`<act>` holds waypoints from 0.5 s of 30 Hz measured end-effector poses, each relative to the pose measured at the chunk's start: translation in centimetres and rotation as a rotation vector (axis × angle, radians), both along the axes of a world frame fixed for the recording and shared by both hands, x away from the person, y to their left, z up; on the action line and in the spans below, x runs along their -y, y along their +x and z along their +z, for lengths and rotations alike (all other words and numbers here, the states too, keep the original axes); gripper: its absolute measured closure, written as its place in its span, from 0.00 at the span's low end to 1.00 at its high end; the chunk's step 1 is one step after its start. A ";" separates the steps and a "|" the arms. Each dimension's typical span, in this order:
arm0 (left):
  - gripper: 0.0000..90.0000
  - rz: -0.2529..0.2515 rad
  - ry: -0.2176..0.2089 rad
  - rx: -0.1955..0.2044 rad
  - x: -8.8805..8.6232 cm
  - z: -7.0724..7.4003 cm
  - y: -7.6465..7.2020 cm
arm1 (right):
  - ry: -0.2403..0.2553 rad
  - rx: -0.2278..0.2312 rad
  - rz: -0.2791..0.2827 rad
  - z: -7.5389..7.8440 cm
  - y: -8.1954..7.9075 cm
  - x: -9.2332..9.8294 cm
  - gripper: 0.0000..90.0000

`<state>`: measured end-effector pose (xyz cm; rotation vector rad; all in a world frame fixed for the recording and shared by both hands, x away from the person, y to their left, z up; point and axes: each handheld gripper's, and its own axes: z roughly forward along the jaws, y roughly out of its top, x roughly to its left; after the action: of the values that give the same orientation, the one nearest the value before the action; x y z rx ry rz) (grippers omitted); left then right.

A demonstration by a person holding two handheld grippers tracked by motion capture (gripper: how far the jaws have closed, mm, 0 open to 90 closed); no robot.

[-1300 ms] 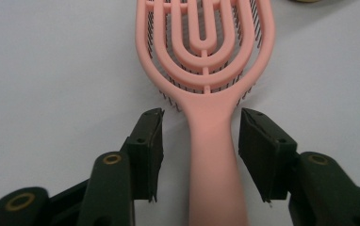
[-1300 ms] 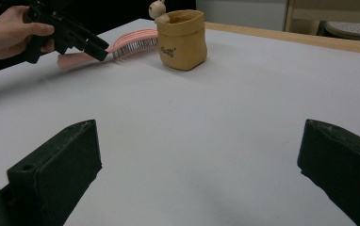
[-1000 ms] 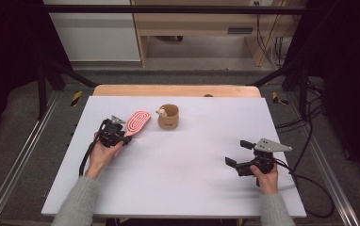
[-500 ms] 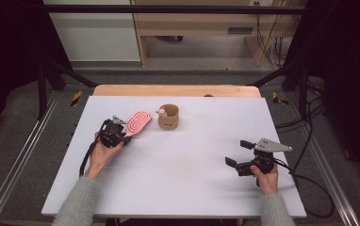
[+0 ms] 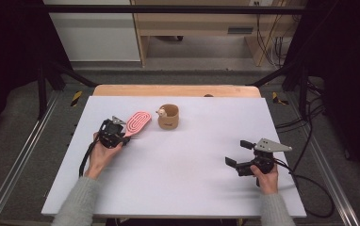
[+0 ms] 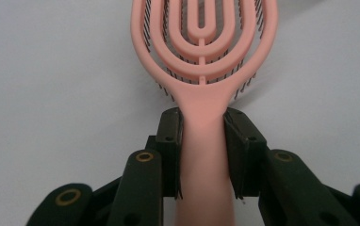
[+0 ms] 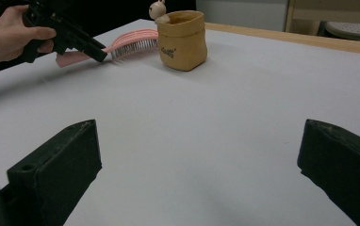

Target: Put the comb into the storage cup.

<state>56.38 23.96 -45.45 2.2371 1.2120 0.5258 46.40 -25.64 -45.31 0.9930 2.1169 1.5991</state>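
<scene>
Grey knitted sleeves, seemingly wool; black left gripper (image 5: 124,136) and right gripper (image 5: 234,154) with brass-ringed screws, trailing black cables.

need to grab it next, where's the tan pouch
In the high view the tan pouch stands upright at the table's far middle, just right of the pink hairbrush.

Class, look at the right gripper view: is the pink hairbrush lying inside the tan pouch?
No. The pink hairbrush lies on the white table beside the tan pouch.

Matt pink plastic hairbrush (image 6: 201,56); tan paper-like pouch (image 5: 168,117).
</scene>
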 end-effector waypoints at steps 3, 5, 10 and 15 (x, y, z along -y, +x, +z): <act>0.77 -0.002 -0.006 0.012 0.0 0.4 -0.3 | 0.000 0.000 0.001 0.0 0.0 0.0 0.00; 0.76 -0.001 -0.008 0.023 -0.1 0.6 -0.5 | 0.001 0.000 0.001 0.0 0.0 0.0 0.00; 0.77 0.008 -0.019 0.040 -0.5 1.1 -1.2 | 0.002 -0.001 0.000 0.0 0.0 0.0 0.00; 0.77 0.015 -0.032 0.055 -0.9 1.5 -2.0 | 0.002 -0.002 -0.001 0.0 0.0 0.0 0.00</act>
<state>54.42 24.81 -43.97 2.1740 1.2018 0.5666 46.41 -25.61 -45.30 0.9970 2.1159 1.6010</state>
